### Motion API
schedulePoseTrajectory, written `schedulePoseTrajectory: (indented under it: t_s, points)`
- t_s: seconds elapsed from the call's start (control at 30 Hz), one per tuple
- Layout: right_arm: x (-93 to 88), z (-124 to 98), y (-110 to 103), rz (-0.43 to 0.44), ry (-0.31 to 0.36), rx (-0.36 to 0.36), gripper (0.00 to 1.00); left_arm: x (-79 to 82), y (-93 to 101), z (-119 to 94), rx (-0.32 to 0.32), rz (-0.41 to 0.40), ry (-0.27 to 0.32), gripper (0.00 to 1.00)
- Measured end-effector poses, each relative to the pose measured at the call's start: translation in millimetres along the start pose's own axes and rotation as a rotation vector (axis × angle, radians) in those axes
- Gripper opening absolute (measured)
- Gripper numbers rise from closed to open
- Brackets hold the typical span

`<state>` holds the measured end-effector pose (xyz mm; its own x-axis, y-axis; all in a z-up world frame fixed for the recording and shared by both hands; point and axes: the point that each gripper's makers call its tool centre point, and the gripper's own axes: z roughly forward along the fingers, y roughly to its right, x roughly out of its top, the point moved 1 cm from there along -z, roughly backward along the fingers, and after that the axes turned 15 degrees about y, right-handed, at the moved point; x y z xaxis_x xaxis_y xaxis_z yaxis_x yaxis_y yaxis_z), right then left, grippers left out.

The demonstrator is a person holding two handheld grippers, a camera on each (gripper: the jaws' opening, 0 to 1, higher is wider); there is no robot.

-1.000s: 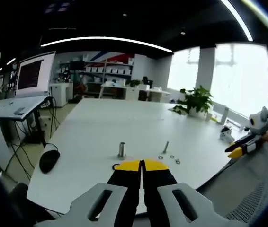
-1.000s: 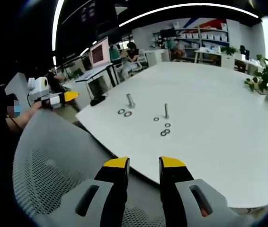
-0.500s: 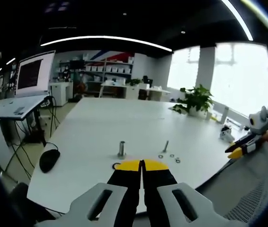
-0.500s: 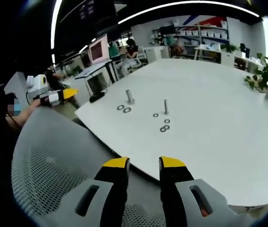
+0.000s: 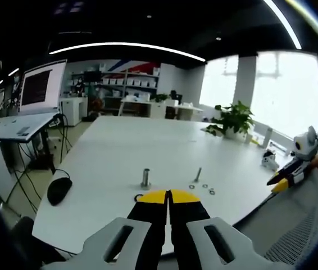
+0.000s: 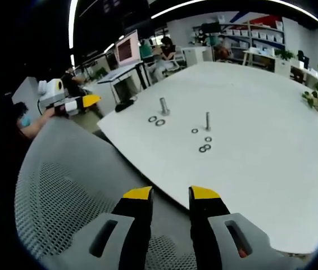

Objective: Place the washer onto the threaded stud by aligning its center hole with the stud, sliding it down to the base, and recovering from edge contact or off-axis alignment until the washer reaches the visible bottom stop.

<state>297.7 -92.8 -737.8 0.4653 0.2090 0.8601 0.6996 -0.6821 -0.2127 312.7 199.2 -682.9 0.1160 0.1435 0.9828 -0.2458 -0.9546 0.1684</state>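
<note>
On the white table (image 6: pixel 271 140) stand a thick threaded stud (image 6: pixel 163 106) and a thin stud (image 6: pixel 208 121). Two larger washers (image 6: pixel 156 121) lie beside the thick stud, and small washers (image 6: pixel 205 147) lie by the thin one. My right gripper (image 6: pixel 171 194) is open and empty, well back from the table, above a mesh chair back. In the left gripper view the thick stud (image 5: pixel 145 178), thin stud (image 5: pixel 198 174) and small washers (image 5: pixel 204 186) sit just beyond my left gripper (image 5: pixel 168 194), which is shut with nothing visible in it. Its jaws partly hide a washer (image 5: pixel 137 197).
A grey mesh chair back (image 6: pixel 63 191) lies between my right gripper and the table edge. A black mouse (image 5: pixel 59 190) rests near the table's left edge. A potted plant (image 5: pixel 230 121) stands at the far side. A desk with a monitor (image 5: pixel 38 87) is off to the left.
The right gripper's camera has shifted a little, so the studs and washers sit higher and further right in its view. The left gripper view is nearly unchanged.
</note>
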Motion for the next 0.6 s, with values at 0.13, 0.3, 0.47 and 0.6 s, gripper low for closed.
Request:
schedulePoseTrajectory:
  t_s: [0.13,0.3,0.47,0.6]
  points:
    - [-1.0,0,-2,-0.010,-0.010,0.017,0.27,0.2,-0.4,0,-0.002,-0.002,0.003,0.00]
    - [4.0,3,6,-0.028,-0.010,0.025,0.27,-0.6,-0.1,0,-0.002,0.000,-0.005,0.00]
    - [17.6,10,12,-0.045,0.023,0.047,0.26,-2.3,-3.4,-1,0.008,-0.004,-0.008,0.00]
    - [24.7,13,21,-0.051,0.034,0.033,0.26,-6.9,1.4,-1,-0.004,0.008,-0.044,0.00]
